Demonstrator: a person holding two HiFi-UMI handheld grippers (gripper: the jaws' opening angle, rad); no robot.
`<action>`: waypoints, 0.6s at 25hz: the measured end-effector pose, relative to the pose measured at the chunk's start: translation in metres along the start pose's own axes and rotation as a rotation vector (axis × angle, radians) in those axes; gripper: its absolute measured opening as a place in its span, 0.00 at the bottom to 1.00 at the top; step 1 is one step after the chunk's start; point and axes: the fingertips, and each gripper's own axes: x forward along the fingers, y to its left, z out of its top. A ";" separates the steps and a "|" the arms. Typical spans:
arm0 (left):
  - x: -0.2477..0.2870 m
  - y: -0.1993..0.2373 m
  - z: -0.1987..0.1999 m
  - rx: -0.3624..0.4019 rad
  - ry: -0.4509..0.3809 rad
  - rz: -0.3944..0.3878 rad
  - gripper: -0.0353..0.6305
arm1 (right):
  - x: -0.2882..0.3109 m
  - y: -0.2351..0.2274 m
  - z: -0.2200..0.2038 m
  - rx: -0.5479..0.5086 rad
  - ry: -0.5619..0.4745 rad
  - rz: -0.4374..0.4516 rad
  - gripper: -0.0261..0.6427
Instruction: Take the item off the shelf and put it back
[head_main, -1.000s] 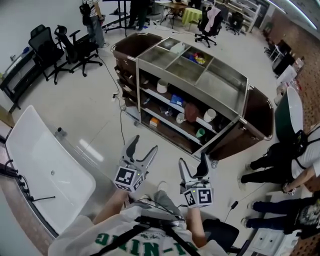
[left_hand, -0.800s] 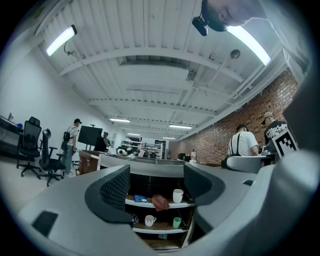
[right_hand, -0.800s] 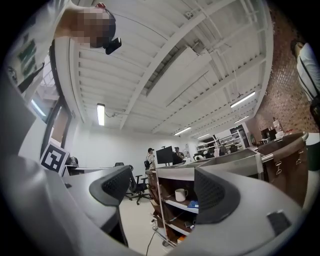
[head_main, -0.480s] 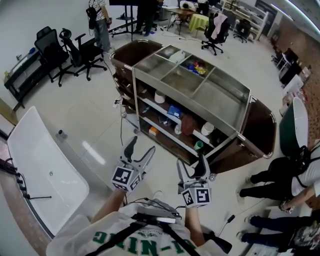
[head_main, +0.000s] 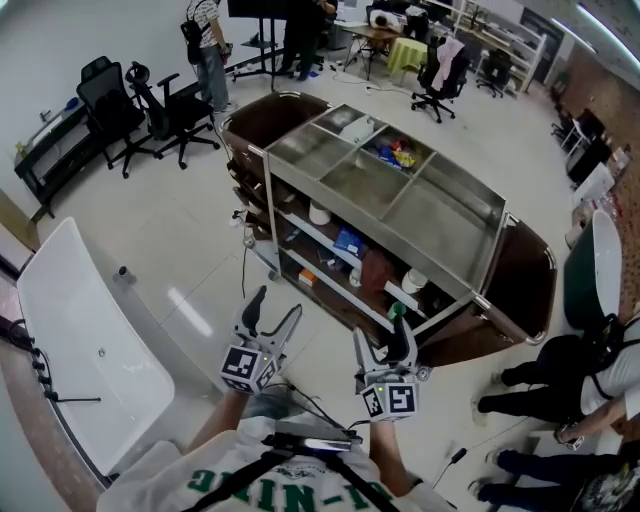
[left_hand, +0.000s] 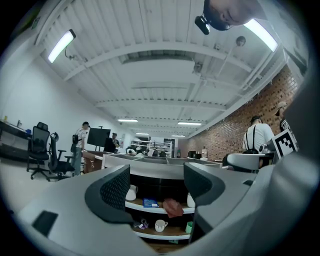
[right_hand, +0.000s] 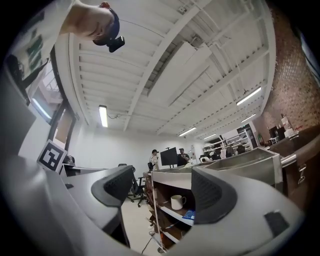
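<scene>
A steel shelf cart (head_main: 455, 205) stands ahead of me with open shelves. On them sit a white mug (head_main: 320, 212), a blue packet (head_main: 348, 240), a brown item (head_main: 375, 268), a white cup (head_main: 413, 282) and a green cup (head_main: 397, 312). My left gripper (head_main: 278, 303) hangs short of the cart with its jaws apart and nothing between them. The right gripper (head_main: 382, 332) hovers near the cart's lower front corner; its jaws are closing, with a gap and nothing between them. Past the left gripper (left_hand: 156, 187) I see the brown item (left_hand: 172, 207). Beyond the right gripper (right_hand: 162, 192) stands a white mug (right_hand: 177, 202).
A white bathtub-like shell (head_main: 85, 335) lies on the floor at my left. Office chairs (head_main: 150, 105) and standing people (head_main: 208, 45) are beyond the cart. A seated person (head_main: 560, 375) is at the right. A cable (head_main: 243, 235) runs across the floor to the cart.
The view has shifted, so the cart sits a little lower and closer. Both grippers have dropped slightly toward me. The right jaws look a little narrower.
</scene>
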 end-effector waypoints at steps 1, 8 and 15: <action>0.004 0.005 0.000 0.000 0.001 -0.001 0.52 | 0.004 -0.001 0.000 -0.004 -0.005 -0.003 0.60; 0.057 0.058 -0.015 0.003 -0.003 -0.101 0.52 | 0.052 -0.006 -0.014 -0.042 -0.010 -0.094 0.60; 0.104 0.112 -0.031 0.046 0.058 -0.278 0.52 | 0.104 0.008 -0.033 -0.060 -0.002 -0.200 0.60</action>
